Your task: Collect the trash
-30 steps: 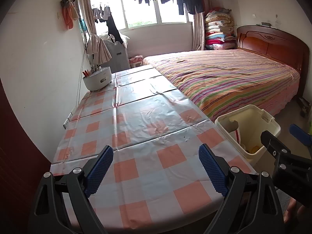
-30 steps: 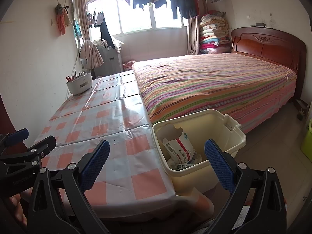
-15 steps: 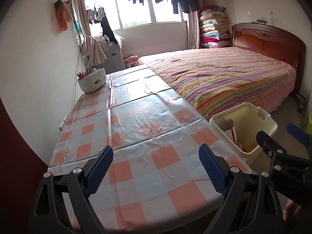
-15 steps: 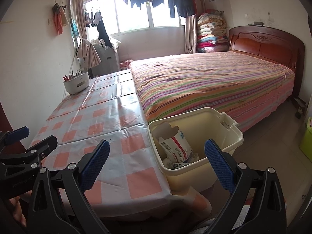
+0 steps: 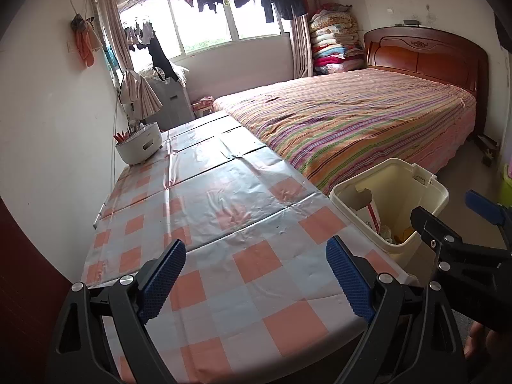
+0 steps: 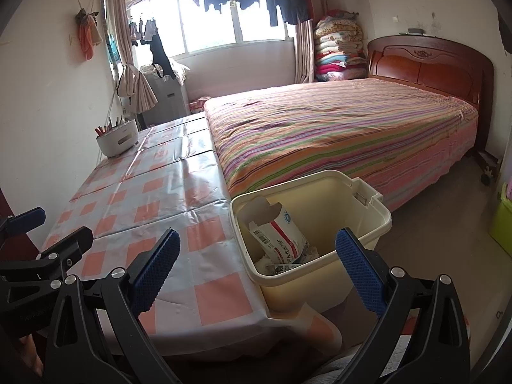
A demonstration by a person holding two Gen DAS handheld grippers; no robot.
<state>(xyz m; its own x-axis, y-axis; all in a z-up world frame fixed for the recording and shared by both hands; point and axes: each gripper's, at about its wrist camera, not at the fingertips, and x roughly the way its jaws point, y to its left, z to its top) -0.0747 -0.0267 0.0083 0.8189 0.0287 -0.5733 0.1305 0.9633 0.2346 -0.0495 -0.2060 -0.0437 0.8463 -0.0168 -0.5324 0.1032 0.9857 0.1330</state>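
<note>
While both grippers hover with jaws wide and empty, the left gripper (image 5: 256, 275) sits over the checked table (image 5: 224, 211) and the right gripper (image 6: 256, 259) above the cream bin (image 6: 377, 224) holding a carton (image 6: 281, 236) beside it.

1. The left gripper (image 5: 256, 275) fills the bottom of the left wrist view, its jaws spread wide with nothing between the blue pads (image 5: 163, 275).
2. The right gripper (image 6: 256, 264) sits the same way along the bottom of the right wrist view, jaws wide apart and empty.
3. Each tool shows in the other's view: the right one at the lower right edge of the left view, the left one at the lower left edge of the right view.
4. A bit of a hand (image 5: 476, 340) peeks in at the lower right corner of the left view, under the right tool.
</note>
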